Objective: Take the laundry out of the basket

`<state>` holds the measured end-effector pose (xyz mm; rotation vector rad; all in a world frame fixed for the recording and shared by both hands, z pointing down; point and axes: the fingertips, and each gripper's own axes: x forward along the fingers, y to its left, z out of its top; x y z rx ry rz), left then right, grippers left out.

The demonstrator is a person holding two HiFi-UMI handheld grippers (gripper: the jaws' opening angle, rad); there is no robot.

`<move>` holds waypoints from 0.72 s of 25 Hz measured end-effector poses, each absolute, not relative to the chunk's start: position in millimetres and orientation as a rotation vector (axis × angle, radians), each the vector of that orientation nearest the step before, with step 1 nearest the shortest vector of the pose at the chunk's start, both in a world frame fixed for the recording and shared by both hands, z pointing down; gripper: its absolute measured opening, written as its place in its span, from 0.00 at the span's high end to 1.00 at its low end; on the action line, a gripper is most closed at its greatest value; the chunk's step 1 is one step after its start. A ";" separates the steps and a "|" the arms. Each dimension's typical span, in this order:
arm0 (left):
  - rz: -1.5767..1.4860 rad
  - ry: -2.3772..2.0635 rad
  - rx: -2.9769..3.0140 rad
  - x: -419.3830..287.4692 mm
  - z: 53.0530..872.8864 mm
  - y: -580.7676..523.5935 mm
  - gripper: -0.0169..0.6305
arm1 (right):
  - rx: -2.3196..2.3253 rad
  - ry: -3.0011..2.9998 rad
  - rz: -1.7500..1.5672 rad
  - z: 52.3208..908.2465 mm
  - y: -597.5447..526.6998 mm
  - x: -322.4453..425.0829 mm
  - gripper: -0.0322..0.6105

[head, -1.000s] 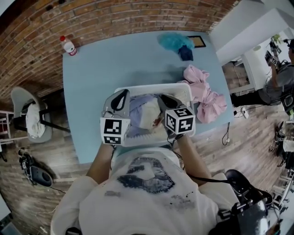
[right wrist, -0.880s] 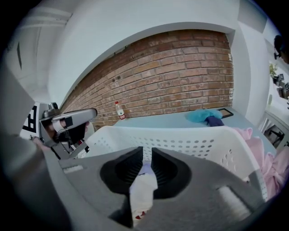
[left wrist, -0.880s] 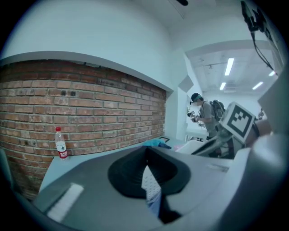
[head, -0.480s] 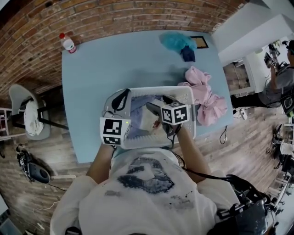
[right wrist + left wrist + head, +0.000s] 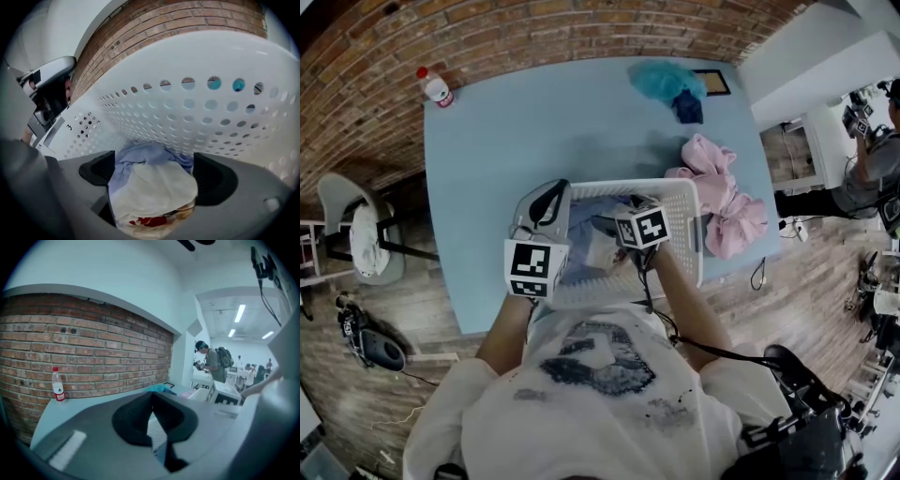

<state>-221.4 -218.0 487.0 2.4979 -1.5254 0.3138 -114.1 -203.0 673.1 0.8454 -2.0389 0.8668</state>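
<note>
My right gripper (image 5: 617,216) is down inside the white basket (image 5: 680,187), its jaws opening around the heap but not yet pinching it, while my left gripper (image 5: 151,401) hangs clenched and empty over the basket's left rim. What's left in there is a white cloth (image 5: 157,187) with a red print low on it, lying on a pale blue cloth (image 5: 145,154) – both bunched against the perforated wall. I'd expect them to be light, limp and easy to squash, with nothing fragile in them (the pink clothes (image 5: 722,202) just beside the basket on the table (image 5: 506,141) are slumped the same way). Soft fabric slides off a shallow pinch, so I'd bite deep into the thick fold at the crown of the white piece – and expect the blue one to drag along.
</note>
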 end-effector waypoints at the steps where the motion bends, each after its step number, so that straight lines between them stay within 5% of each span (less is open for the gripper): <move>1: 0.315 -1.523 2.497 -221.1 487.6 -218.4 0.99 | 0.826 -2.026 0.859 677.4 -202.2 -115.1 0.15; 18: 0.323 -1.541 2.496 -226.4 486.4 -223.2 0.99 | 0.652 -1.868 0.714 744.4 -189.4 -116.8 0.15</move>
